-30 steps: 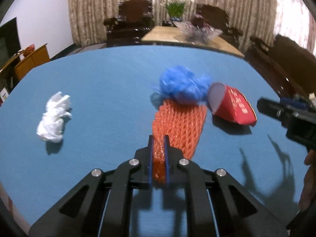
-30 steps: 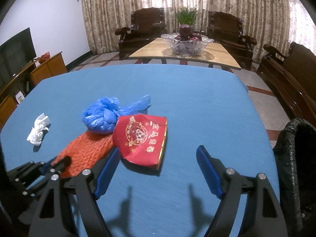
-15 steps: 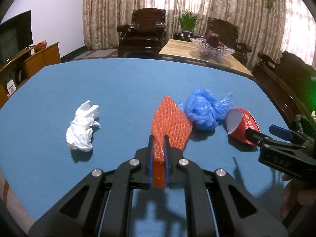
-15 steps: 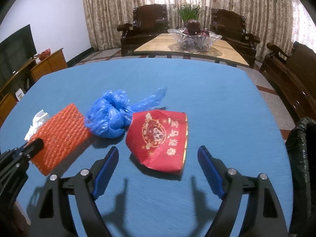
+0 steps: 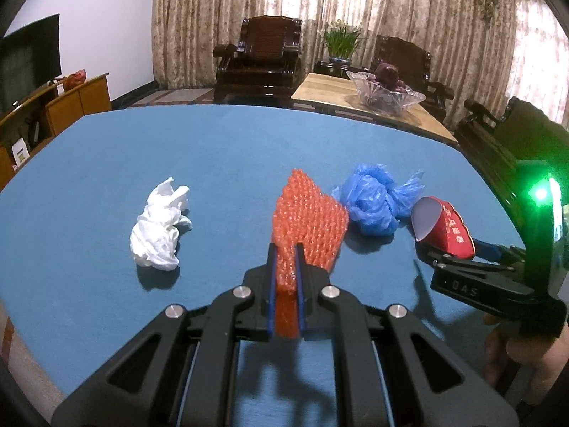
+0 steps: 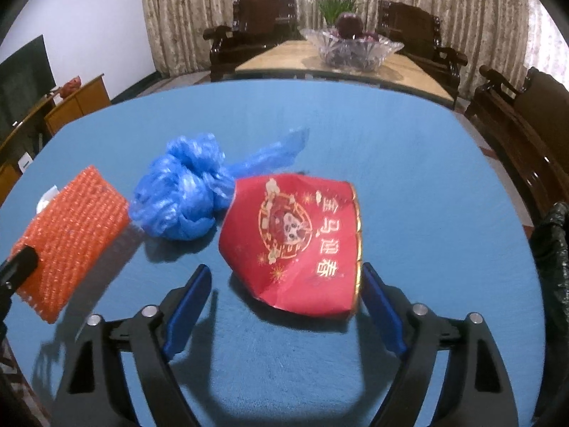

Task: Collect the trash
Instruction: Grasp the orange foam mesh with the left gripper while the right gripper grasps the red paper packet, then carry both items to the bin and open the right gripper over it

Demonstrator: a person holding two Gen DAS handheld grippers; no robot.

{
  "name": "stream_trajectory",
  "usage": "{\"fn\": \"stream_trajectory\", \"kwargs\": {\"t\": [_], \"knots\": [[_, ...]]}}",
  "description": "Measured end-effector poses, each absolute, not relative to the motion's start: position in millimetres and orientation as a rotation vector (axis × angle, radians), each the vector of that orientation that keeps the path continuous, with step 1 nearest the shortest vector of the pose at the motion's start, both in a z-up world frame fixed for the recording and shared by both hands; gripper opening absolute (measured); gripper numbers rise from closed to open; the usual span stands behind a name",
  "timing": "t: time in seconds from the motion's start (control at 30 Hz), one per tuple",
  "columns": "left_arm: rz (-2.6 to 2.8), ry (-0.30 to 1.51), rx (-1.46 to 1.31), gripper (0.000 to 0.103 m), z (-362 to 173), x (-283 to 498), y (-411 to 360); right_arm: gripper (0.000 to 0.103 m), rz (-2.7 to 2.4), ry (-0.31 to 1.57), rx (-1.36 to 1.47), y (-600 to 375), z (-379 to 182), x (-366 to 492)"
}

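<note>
Trash lies in a row near the table's (image 5: 106, 149) front edge: white tissue (image 5: 158, 229), blue bag (image 5: 373, 204), red packet (image 6: 295, 245). Left gripper (image 5: 285, 259) pinches the orange foam net (image 5: 306, 220) by one end, lifted for carrying. Right gripper (image 6: 284, 291), fingers wide apart, straddles the packet, likely to grab it for the black bin bag (image 6: 553, 259) off the right edge.
</note>
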State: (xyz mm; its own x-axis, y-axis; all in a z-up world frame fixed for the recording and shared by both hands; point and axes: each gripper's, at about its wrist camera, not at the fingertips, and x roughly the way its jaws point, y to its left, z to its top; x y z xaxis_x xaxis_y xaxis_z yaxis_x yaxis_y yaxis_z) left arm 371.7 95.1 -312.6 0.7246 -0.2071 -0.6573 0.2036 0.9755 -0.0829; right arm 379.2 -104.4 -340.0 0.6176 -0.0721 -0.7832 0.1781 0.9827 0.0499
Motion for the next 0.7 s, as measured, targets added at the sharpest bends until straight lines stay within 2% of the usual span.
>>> {"fn": "stream_trajectory", "kwargs": {"t": [0.03, 0.2, 0.7], "knots": [[-0.226, 0.727, -0.006, 0.008, -313.0, 371.7, 96.1, 0.059, -0.145, 0.904, 0.132, -105.8, -342.0, 379.2], [-0.229, 0.734, -0.013, 0.008, -314.5, 374.2, 95.7, 0.054, -0.141, 0.884, 0.139, -110.1, -340.1, 370.9], [-0.247, 0.69, 0.0, 0.008, -288.8, 357.2, 81.9, 0.053, -0.174, 0.775, 0.176, -146.7, -280.2, 334.4]]}}
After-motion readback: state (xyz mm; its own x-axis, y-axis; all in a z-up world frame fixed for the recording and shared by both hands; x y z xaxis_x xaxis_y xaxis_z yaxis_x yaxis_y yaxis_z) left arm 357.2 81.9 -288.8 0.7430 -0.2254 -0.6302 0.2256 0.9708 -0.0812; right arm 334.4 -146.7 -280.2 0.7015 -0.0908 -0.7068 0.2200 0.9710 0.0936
